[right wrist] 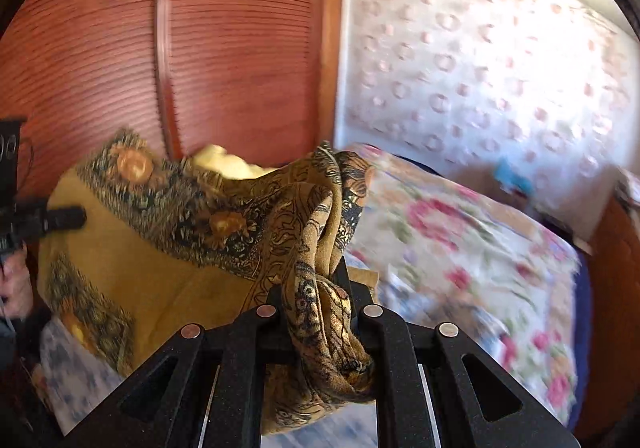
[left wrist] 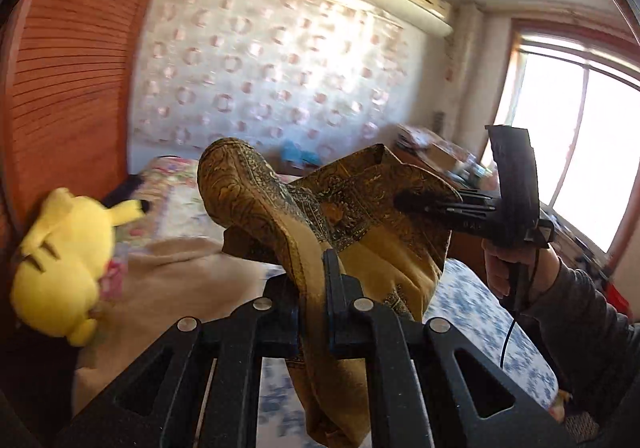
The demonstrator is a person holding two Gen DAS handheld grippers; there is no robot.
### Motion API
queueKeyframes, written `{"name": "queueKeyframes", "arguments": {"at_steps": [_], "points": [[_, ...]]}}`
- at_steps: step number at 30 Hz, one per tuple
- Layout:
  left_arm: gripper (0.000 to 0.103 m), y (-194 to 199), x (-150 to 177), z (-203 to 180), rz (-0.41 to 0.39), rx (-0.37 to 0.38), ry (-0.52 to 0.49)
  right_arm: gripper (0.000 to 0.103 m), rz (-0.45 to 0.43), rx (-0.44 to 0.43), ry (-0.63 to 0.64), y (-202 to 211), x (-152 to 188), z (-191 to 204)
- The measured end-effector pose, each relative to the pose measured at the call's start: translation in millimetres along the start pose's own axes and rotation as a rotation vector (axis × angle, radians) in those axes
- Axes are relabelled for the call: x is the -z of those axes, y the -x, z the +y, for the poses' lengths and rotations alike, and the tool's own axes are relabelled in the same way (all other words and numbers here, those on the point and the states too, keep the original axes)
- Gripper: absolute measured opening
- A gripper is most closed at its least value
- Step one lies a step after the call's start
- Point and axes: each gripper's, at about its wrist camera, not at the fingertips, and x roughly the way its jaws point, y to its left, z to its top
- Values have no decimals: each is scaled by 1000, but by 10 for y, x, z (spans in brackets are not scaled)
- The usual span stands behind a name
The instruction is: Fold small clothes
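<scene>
— Nearest the lens, what's pinched?
— Left gripper (left wrist: 318,276) is clamped on the mustard patterned cloth (left wrist: 376,260); right gripper (right wrist: 320,280) pinches another bunched edge.
— Where's the cloth?
— Lifted above the bed (left wrist: 480,312), stretched between both.
— Beyond the bed?
— 1 yellow plush toy (left wrist: 64,260) at its left, wallpapered wall (left wrist: 280,64) behind.

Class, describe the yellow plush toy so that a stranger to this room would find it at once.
Start at the tall red-brown slatted wardrobe on the left of the left wrist view. At its foot, beside the beige blanket on the bed, sits the plush toy. It alone is bright plain yellow, with black-tipped ears; the held cloth is patterned mustard.
</scene>
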Motion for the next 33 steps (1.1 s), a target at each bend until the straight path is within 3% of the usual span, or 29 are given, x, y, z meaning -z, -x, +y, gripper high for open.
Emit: {"name": "queueKeyframes", "arguments": {"at_steps": [5, 8, 11, 15, 19, 22, 23, 25, 27, 33], "points": [[10, 154, 305, 553, -25, -105, 144, 11, 7, -102, 104, -789, -485, 521], [10, -1, 630, 843, 28, -173, 235, 11, 46, -133, 155, -1364, -603, 618], [10, -171, 924, 912, 80, -230, 252, 11, 110, -163, 155, -1887, -573, 732], [10, -201, 1026, 892, 71, -258, 238, 12, 138, -172, 185, -2280, -575, 771], [10, -216, 1064, 900, 88, -262, 220, 14, 134, -161, 160, -2249, -611, 719], [10, -194, 1082, 962, 99, -259, 222, 33, 157, -100, 159, -2111, -611, 804], [10, -214, 1094, 973, 100, -255, 223, 45, 159, -68, 141, -2072, -579, 752], [10, -234, 1082, 996, 100, -248, 226, 52, 146, -23, 99, -1871, -545, 783], [10, -238, 1082, 1008, 96, -247, 226, 66, 121, -2, 35, -1698, -454, 705], [10, -194, 1079, 948, 93, -241, 227, 77, 175, -55, -109, -1525, 58, 691]]}}
